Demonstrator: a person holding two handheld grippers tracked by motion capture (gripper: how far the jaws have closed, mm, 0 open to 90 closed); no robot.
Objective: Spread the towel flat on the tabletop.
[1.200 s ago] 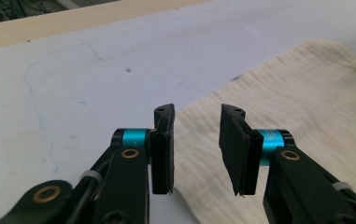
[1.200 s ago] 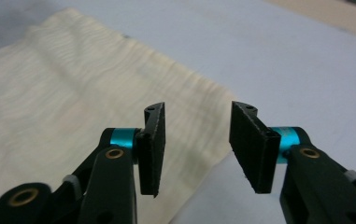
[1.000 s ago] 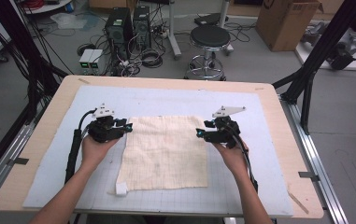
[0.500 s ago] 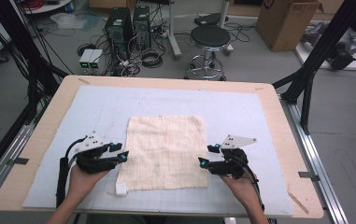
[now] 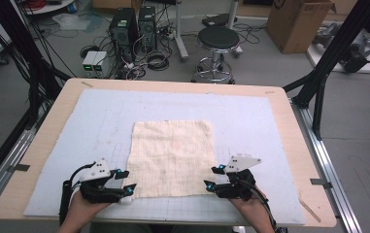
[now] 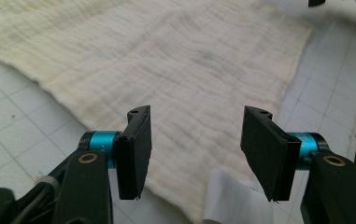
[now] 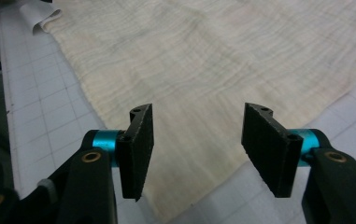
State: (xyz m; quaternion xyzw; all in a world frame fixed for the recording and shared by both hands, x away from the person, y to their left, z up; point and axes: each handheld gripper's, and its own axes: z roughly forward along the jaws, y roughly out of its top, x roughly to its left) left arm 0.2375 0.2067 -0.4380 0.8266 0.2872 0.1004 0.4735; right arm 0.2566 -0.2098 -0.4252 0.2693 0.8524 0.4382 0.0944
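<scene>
one cloth point(image 5: 172, 158), two hand-held grippers, one table point(image 5: 37, 150), one stool point(image 5: 217, 40)

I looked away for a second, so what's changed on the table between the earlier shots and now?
Both hands pulled back from the cloth's sides to its near corners. The left claw has just been opening, the right claw closing a little; nothing sits between either one's pads. The cloth stayed flat.

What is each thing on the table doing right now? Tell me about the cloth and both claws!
cloth: spread flat on the mat, not held.
white tag: sticking out from the cloth's near corner, by the left claw.
left claw: open, jaws have just been opening, over the cloth's near corner, nothing pinched.
right claw: open, jaws have just been closing a little, over the cloth's other near corner, nothing pinched.
mat: flat on the table.
</scene>
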